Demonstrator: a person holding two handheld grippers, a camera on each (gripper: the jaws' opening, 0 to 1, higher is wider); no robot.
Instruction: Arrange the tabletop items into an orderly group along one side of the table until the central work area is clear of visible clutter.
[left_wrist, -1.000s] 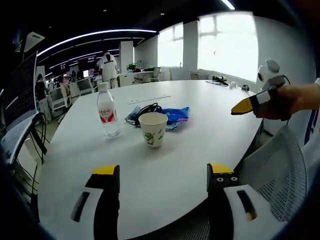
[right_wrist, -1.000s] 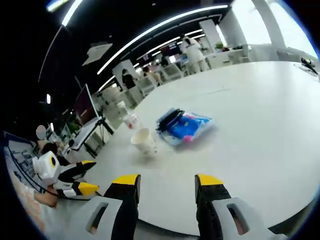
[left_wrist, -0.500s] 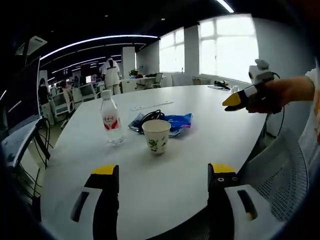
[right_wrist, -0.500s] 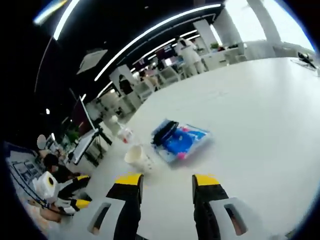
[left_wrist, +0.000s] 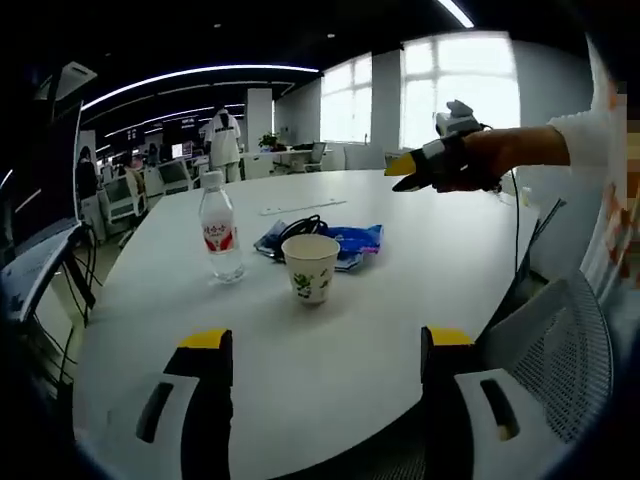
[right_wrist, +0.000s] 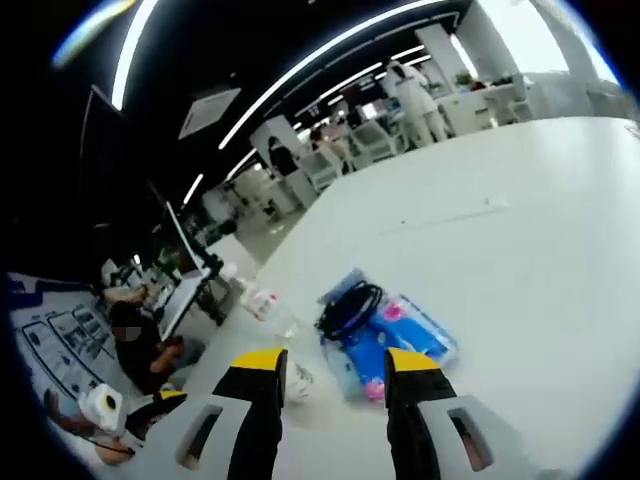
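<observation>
On the white round table (left_wrist: 430, 260) stand a clear water bottle (left_wrist: 219, 228) with a red label and a paper cup (left_wrist: 310, 267) with a green print. Behind the cup lies a blue packet (left_wrist: 352, 241) with a coiled black cable (left_wrist: 298, 224) on it. My left gripper (left_wrist: 327, 345) is open near the table's near edge, short of the cup. My right gripper (left_wrist: 428, 166), held in a hand, hovers above the table's right side. In the right gripper view that gripper (right_wrist: 335, 365) is open above the blue packet (right_wrist: 400, 335) and cable (right_wrist: 350, 308); the bottle (right_wrist: 263, 303) lies beyond.
A thin white strip (left_wrist: 300, 203) lies on the far part of the table. A grey mesh chair (left_wrist: 560, 350) stands at the table's near right edge. Desks, monitors and a standing person (left_wrist: 222, 135) fill the office behind.
My right gripper has swung left and out over the table, closer to the blue packet and cable. The left gripper has pulled back a little; the items have not moved.
</observation>
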